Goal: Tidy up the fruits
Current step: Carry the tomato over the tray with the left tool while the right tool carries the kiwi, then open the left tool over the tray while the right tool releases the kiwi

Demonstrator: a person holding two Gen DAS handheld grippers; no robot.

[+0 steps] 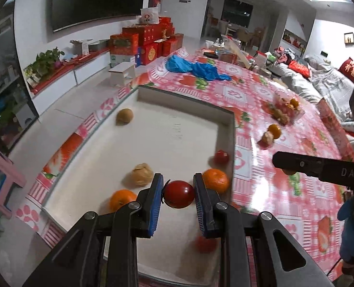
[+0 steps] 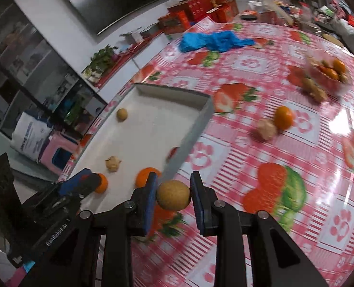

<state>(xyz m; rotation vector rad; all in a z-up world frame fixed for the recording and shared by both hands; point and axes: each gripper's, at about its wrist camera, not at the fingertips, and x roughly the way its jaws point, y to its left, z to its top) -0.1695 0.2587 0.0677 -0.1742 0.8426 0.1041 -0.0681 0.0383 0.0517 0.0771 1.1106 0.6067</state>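
My left gripper (image 1: 178, 195) is shut on a small red tomato (image 1: 179, 194), held above the white tray (image 1: 226, 117). Inside the tray lie two oranges (image 1: 215, 179), two tan round fruits (image 1: 142, 174) and another red tomato (image 1: 221, 156). My right gripper (image 2: 173, 195) is shut on a tan round fruit (image 2: 173, 195), just right of the tray's near corner (image 2: 188, 141) and above the tablecloth. From the right wrist view, the left gripper (image 2: 81, 184) shows at the tray's near left. The right gripper's finger (image 1: 303, 165) reaches in from the right in the left wrist view.
More oranges and tan fruits lie loose (image 2: 283, 117) and in a clear container (image 2: 330, 74) on the pink strawberry tablecloth (image 2: 248, 143). A blue plastic bag (image 1: 196, 67) lies at the far side. Red gift boxes (image 1: 148, 40) and a sofa (image 1: 325, 81) stand beyond.
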